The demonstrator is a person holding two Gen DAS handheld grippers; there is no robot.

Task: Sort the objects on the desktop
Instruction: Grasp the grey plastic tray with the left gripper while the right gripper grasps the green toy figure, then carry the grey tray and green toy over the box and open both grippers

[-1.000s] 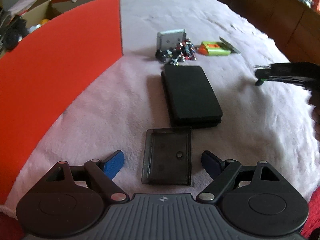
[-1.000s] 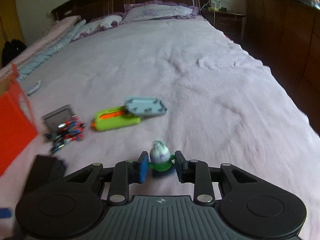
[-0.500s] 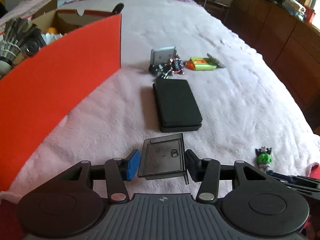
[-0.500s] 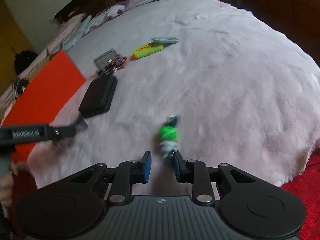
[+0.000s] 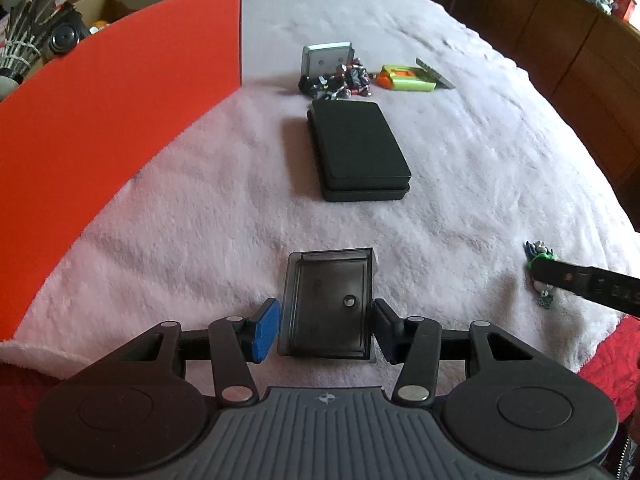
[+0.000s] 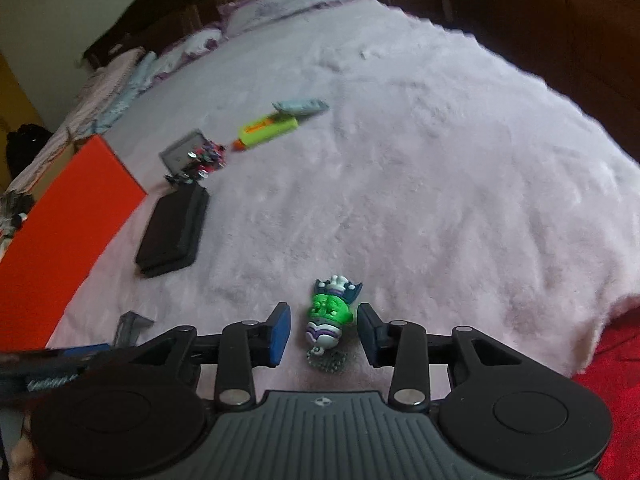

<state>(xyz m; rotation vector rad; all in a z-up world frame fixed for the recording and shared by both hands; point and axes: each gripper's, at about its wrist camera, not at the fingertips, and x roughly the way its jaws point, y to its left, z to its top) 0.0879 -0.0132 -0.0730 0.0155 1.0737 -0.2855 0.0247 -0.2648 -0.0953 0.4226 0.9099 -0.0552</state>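
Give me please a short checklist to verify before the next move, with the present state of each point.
1. Left gripper shut on the smoky plastic tray: ok, pads press on both its sides.
2. Tray lifted off the blanket: cannot tell.
3. Right gripper, jaws just opening, free of the green toy figure: ok, gaps on both sides.
4. Figure lying on the blanket: ok.
5. Way from the tray to the orange box free: ok.
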